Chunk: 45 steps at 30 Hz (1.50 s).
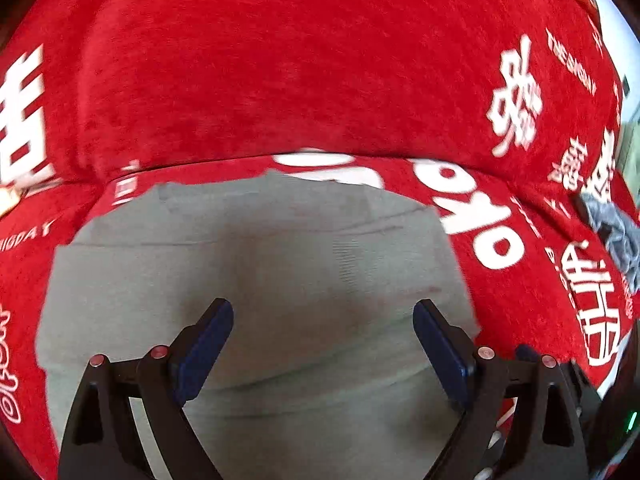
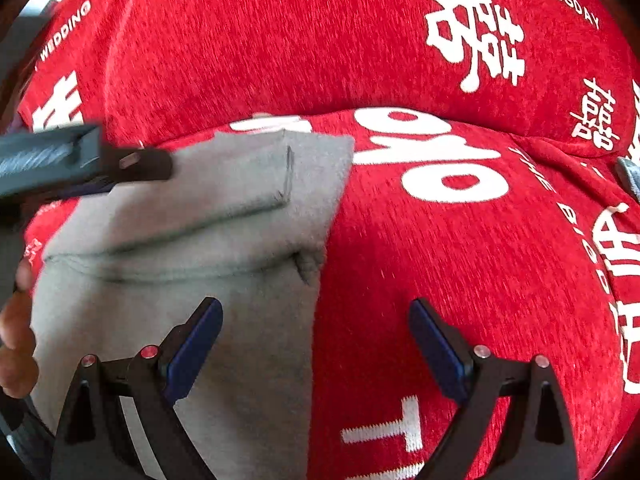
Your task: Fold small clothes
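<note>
A grey folded garment (image 1: 260, 260) lies flat on a red sofa cover (image 1: 280, 60) printed with white characters. My left gripper (image 1: 324, 306) hangs just above the garment's near half, open, with nothing between its blue pads. In the right wrist view the same garment (image 2: 180, 240) shows a folded band and a seam across its middle. My right gripper (image 2: 315, 304) is open too. Its left finger is over the garment's right edge and its right finger over bare red cover (image 2: 440, 260). The dark, blurred body of the left gripper (image 2: 72, 160) reaches in over the garment's far left corner.
A person's hand (image 2: 16, 340) shows at the left edge, beside the garment. A crumpled blue-grey cloth (image 1: 616, 232) lies on the cover at the far right, seen also as a blue-grey scrap (image 2: 628, 176). The red seat back rises behind the garment.
</note>
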Each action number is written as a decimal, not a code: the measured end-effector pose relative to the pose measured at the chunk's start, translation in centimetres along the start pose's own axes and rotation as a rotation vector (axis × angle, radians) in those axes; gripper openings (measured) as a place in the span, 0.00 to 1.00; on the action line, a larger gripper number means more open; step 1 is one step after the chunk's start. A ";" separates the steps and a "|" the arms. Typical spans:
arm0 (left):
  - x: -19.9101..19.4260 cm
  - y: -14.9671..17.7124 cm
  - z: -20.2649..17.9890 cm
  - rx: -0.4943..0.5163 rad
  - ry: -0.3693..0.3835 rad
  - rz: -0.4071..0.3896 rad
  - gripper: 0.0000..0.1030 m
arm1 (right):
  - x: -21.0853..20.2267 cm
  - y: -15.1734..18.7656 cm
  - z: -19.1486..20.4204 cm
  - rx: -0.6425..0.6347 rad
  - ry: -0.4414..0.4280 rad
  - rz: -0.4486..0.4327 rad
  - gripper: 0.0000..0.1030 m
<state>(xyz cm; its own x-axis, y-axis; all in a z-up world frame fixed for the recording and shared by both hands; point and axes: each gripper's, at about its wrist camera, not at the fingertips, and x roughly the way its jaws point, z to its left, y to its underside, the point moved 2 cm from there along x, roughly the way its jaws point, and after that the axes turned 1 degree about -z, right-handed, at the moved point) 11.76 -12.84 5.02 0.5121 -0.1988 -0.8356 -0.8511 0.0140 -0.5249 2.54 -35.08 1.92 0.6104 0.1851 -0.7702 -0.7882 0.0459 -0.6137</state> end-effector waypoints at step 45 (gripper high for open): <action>2.6 3.1 12.8 -0.163 -0.237 0.091 0.90 | 3.7 -5.1 9.1 -0.173 -0.037 -0.036 0.82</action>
<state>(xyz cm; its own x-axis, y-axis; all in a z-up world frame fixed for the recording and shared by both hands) 11.97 -0.80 -0.89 0.4292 0.0306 -0.9027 -0.8924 -0.1399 -0.4291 8.07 -25.67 3.77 0.6325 0.2224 -0.7420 -0.7384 -0.1162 -0.6643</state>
